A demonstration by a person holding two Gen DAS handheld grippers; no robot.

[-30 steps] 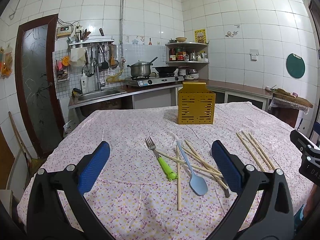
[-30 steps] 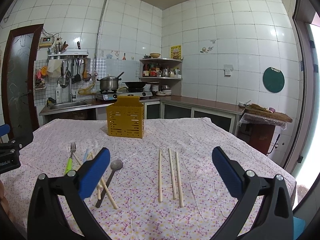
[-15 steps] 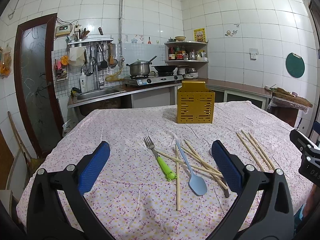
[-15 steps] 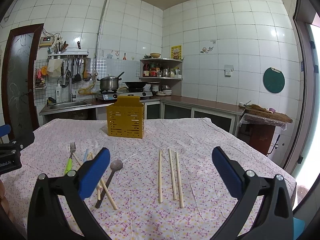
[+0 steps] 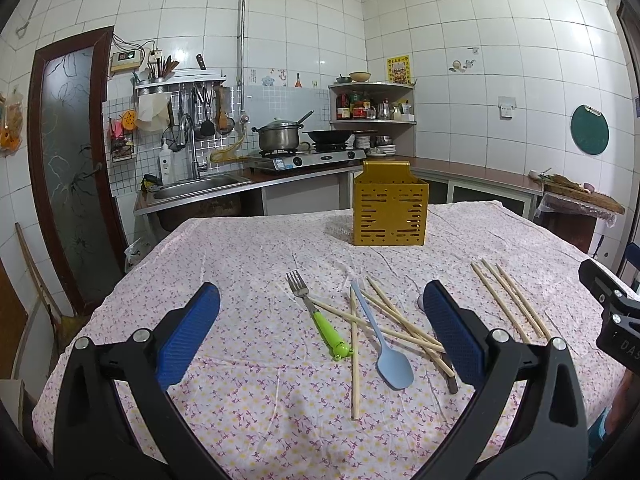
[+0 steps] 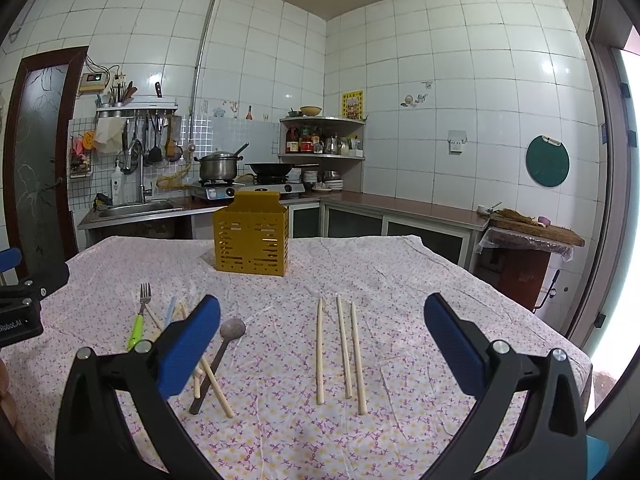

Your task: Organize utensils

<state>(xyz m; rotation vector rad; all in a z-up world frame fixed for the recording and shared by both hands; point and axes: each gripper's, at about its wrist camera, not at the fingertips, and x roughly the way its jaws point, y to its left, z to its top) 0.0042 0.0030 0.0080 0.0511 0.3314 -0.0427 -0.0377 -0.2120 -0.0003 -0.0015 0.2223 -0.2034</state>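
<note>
Tiled kitchen, floral tablecloth point(image 5: 248, 256), both grippers wide apart and empty.

Nothing has shifted since the earlier frames. The left gripper point(image 5: 320, 328) frames the green-handled fork point(image 5: 316, 312), blue spoon point(image 5: 384, 344) and crossed chopsticks point(image 5: 400, 324) at lower centre; the right gripper point(image 6: 322, 340) frames three parallel chopsticks point(image 6: 344, 352). The yellow utensil holder point(image 5: 390, 210) stands upright at mid-frame, well apart.

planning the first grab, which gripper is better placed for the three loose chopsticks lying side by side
Right. The three pale wooden chopsticks lie straight ahead between the open right gripper; for the left gripper they sit off to its right.
</note>
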